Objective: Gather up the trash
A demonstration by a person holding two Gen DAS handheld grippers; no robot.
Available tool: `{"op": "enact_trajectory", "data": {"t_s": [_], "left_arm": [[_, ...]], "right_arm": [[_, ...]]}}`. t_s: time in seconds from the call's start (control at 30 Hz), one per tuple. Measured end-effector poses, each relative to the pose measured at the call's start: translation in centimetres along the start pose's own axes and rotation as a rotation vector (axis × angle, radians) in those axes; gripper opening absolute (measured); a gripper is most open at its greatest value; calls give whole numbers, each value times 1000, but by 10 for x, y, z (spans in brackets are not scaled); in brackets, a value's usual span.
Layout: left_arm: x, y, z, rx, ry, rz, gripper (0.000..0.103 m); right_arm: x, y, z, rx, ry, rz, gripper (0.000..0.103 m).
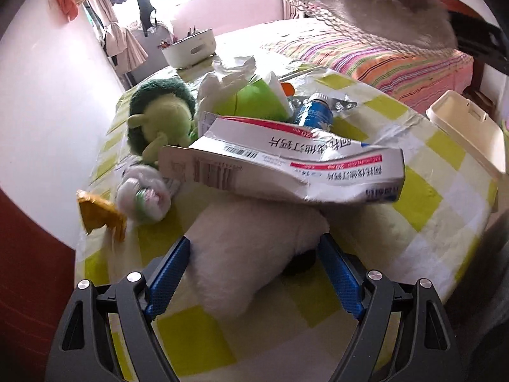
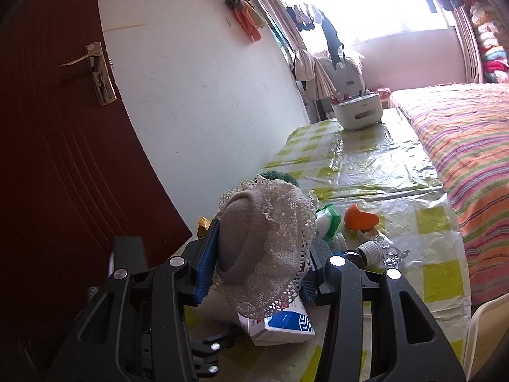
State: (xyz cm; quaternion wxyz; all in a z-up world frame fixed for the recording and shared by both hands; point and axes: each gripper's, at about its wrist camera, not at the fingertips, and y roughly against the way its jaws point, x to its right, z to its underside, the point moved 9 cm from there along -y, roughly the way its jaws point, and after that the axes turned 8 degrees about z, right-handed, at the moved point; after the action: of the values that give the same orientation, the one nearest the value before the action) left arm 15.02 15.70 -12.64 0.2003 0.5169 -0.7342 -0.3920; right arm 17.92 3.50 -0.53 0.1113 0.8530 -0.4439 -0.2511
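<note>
The trash pile crowds the near end of the table point(image 2: 375, 159), hemmed by the wall on one side and the striped bed point(image 2: 470, 146) on the other; the far tabletop is bare up to one white organizer point(image 2: 358, 111). The left gripper point(image 1: 254, 248), jaws spread, straddles a white fuzzy sock point(image 1: 251, 245) lying under one crumpled medicine box point(image 1: 286, 165). Only the left view shows the green plush toy point(image 1: 159, 121), the blue bottle point(image 1: 315, 113) and one cream bin point(image 1: 467, 130). The right gripper point(image 2: 261, 254) clamps a grey lace-trimmed sock point(image 2: 264, 238) above the pile; only its view shows one orange peel point(image 2: 361, 218).
</note>
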Motion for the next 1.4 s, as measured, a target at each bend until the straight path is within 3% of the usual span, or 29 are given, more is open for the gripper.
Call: {"op": "enact_trajectory", "data": {"t_s": [0.2, 0.3, 0.37, 0.5, 0.57, 0.77, 0.93, 1.07, 1.4], "left_arm": [[-18, -7, -5, 43, 168, 84, 79], [-18, -9, -7, 47, 182, 78, 68], [-22, -6, -7, 62, 196, 59, 51], [-34, -2, -5, 82, 256, 86, 41], [-38, 1, -4, 102, 269, 63, 37], [-55, 21, -4, 176, 293, -37, 35], [-66, 51, -11, 294, 340, -95, 35], [-61, 66, -24, 365, 354, -94, 35], [-24, 71, -49, 411, 308, -39, 36]], "right_arm": [[3, 3, -1, 9, 2, 12, 44], [4, 5, -1, 13, 3, 18, 45], [5, 5, -1, 16, -1, 21, 45], [7, 6, -2, 24, -4, 29, 45], [7, 7, -3, 26, -6, 31, 45], [8, 12, -6, 46, -4, 34, 45], [8, 21, -7, 71, 19, 52, 45], [14, 30, -7, 99, 40, 89, 45], [51, 50, 6, 117, 26, 196, 45]]}}
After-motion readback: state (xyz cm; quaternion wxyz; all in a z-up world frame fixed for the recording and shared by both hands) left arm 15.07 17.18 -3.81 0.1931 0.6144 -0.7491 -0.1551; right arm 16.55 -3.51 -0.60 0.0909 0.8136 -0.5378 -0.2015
